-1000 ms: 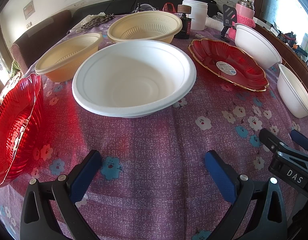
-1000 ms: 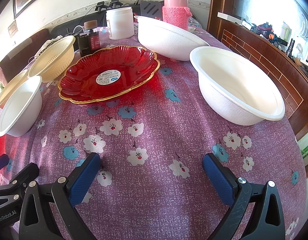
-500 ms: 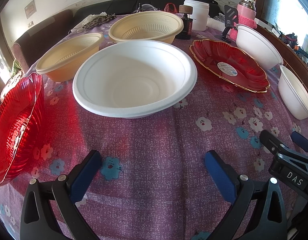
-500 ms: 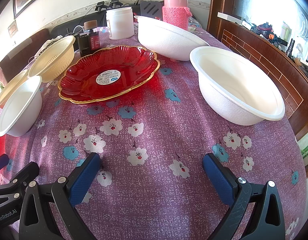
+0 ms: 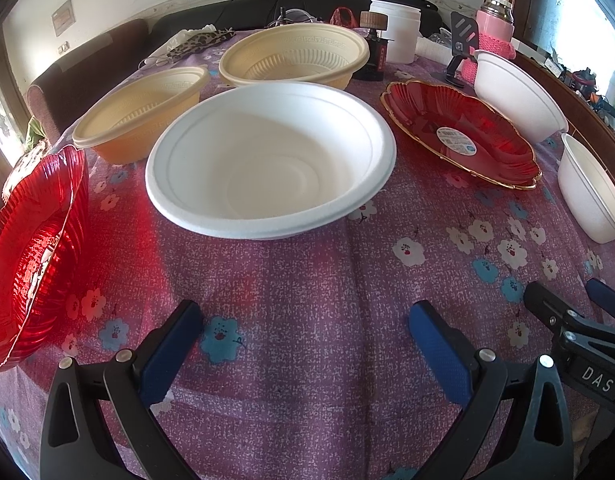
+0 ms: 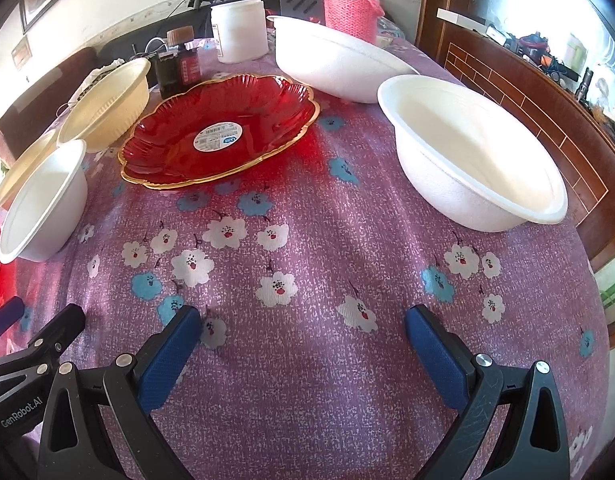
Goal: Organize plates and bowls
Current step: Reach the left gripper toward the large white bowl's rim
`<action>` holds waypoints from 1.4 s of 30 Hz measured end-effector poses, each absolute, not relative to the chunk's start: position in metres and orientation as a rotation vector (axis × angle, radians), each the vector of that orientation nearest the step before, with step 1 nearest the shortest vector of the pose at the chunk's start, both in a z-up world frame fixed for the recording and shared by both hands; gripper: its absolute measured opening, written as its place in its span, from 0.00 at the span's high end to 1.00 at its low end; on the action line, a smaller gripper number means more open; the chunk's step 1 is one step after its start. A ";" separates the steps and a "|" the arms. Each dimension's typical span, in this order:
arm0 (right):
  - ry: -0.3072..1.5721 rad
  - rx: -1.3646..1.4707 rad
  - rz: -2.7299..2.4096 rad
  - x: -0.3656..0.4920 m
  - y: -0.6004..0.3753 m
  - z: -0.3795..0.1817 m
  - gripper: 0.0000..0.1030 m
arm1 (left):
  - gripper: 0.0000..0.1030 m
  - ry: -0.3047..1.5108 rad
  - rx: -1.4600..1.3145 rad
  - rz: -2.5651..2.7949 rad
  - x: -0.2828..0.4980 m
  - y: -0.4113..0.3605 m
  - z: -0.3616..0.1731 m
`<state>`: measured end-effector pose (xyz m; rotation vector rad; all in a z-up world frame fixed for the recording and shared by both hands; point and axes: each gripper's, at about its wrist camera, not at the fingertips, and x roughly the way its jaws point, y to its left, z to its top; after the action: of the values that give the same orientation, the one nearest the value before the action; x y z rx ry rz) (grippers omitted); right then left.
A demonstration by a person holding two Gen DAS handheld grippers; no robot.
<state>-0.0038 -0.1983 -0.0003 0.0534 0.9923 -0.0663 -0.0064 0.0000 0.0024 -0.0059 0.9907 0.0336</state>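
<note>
Left wrist view shows the left gripper (image 5: 303, 344) spread wide and empty, facing a white bowl (image 5: 271, 156) mid-table. Right gripper (image 6: 303, 344) is also spread, near the table's right edge beside another bowl (image 6: 471, 156). Nothing is stacked yet; I judge the next move needs a rim grasp.

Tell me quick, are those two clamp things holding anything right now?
Left hand-held gripper: open, holding nothing.
Right hand-held gripper: open, holding nothing.
</note>
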 end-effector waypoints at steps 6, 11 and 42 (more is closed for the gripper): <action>0.988 0.050 -0.078 -0.006 -0.197 0.000 0.01 | 0.00 0.988 -0.008 0.029 -0.007 0.001 0.002; 0.987 0.051 -0.084 -0.007 -0.197 0.000 0.01 | 0.00 0.982 -0.020 0.012 -0.009 0.004 0.002; 1.004 0.076 0.024 0.003 -0.189 0.051 0.05 | 0.13 0.981 -0.290 -0.185 -0.031 0.077 0.045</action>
<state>0.0026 -0.1887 0.0509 0.0759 1.0044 0.0236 -0.0306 0.0766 0.0455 -0.2905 0.9814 -0.1849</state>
